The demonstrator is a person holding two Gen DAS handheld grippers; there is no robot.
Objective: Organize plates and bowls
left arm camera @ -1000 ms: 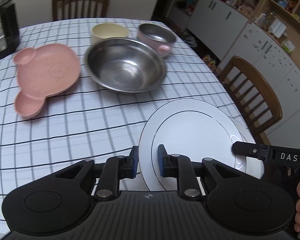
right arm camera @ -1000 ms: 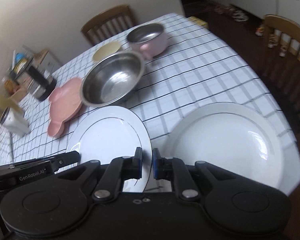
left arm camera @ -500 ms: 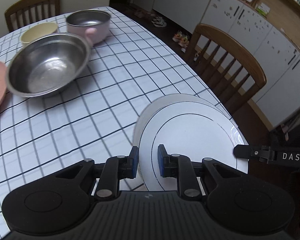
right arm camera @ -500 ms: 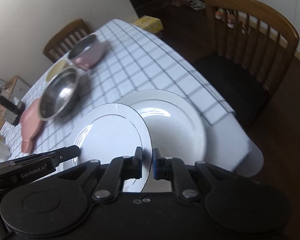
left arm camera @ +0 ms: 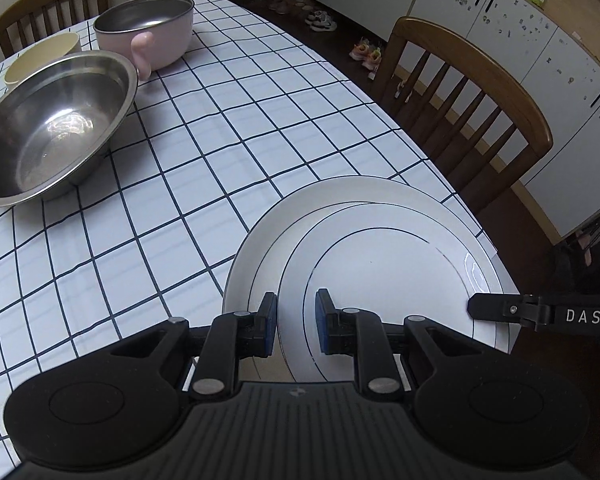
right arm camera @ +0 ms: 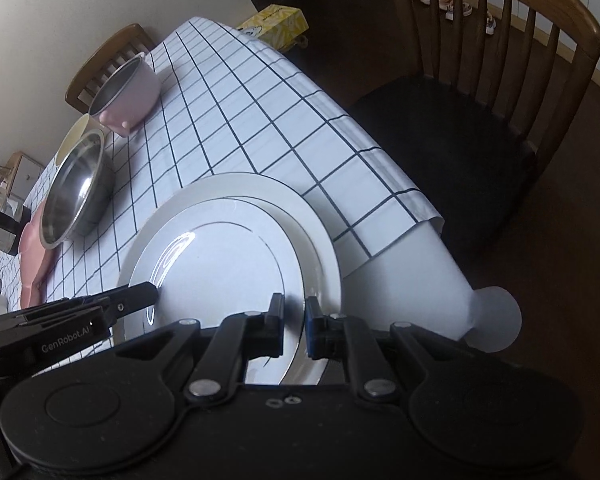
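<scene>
Both grippers grip one white plate with thin dark rings (left arm camera: 388,272) (right arm camera: 220,264). My left gripper (left arm camera: 296,320) is shut on its near-left rim, and my right gripper (right arm camera: 295,322) is shut on its near-right rim. The plate lies low over a larger plain white plate (left arm camera: 340,192) (right arm camera: 324,240) at the table's near right corner; whether they touch I cannot tell. Further back stand a steel bowl (left arm camera: 56,128) (right arm camera: 76,188), a pink handled bowl (left arm camera: 152,32) (right arm camera: 128,88) and a cream bowl (left arm camera: 40,56). A pink bear-shaped plate (right arm camera: 34,264) lies at the left.
The checked tablecloth (left arm camera: 220,140) ends just right of the plates, where a wooden chair (left arm camera: 468,92) (right arm camera: 500,40) stands close. Another chair (left arm camera: 48,4) is at the far end. A yellow box (right arm camera: 276,24) lies beyond the table. White cabinets (left arm camera: 540,40) line the right.
Both grippers carried the ringed plate rightward and down, from beside the large white plate to over it. The bowls shifted left in view. Both grips stayed shut.
</scene>
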